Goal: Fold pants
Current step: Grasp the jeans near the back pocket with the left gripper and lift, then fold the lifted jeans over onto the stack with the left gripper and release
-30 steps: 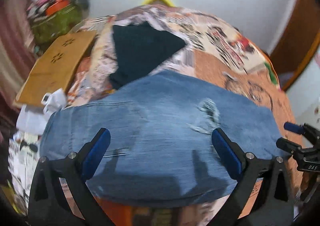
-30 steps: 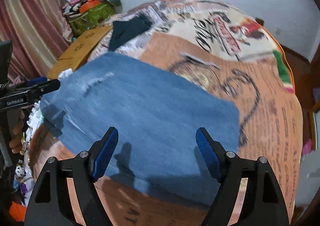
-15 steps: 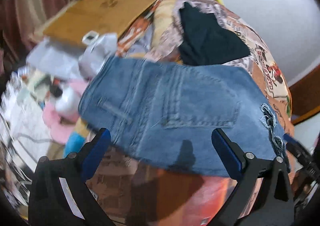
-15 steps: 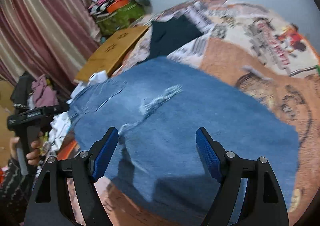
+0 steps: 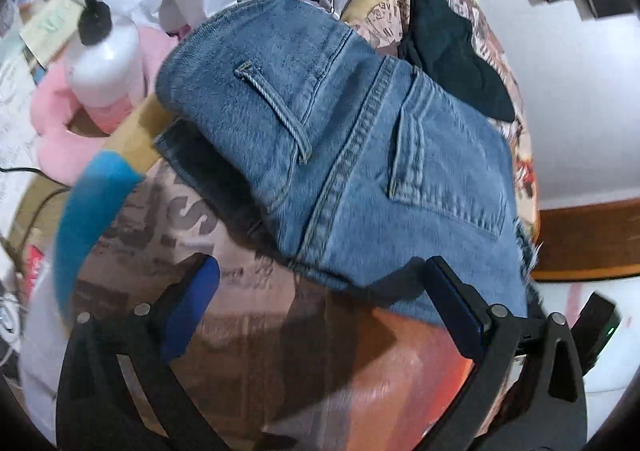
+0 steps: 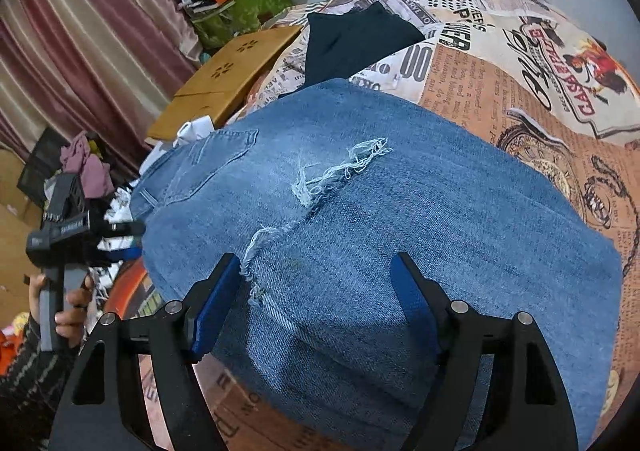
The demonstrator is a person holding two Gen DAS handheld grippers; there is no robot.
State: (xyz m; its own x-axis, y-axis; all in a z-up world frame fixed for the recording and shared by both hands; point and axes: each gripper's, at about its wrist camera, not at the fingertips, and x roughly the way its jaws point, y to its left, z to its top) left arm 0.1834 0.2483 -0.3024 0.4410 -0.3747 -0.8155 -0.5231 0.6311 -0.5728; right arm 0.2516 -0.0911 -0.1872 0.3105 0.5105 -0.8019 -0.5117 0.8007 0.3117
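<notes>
Beyond the left gripper's point(image 5: 320, 301) left finger stands a white pump bottle point(image 5: 105, 55) on a pink plush thing point(image 5: 60, 123), off the bed's edge. The left gripper's fingers stand wide apart with nothing between them but the printed bedcover point(image 5: 256, 331). The folded jeans point(image 5: 360, 155) lie just ahead of its tips — waistband to the left, back pocket toward the right finger. Beyond them rests a dark garment point(image 5: 448, 51).

The right gripper point(image 6: 316, 303) hovers over the jeans' lower part, fingers spread and gripping nothing — a frayed rip point(image 6: 320, 183) runs ahead of its left finger. Far left, a hand point(image 6: 70, 309) holds the other gripper's handle.
</notes>
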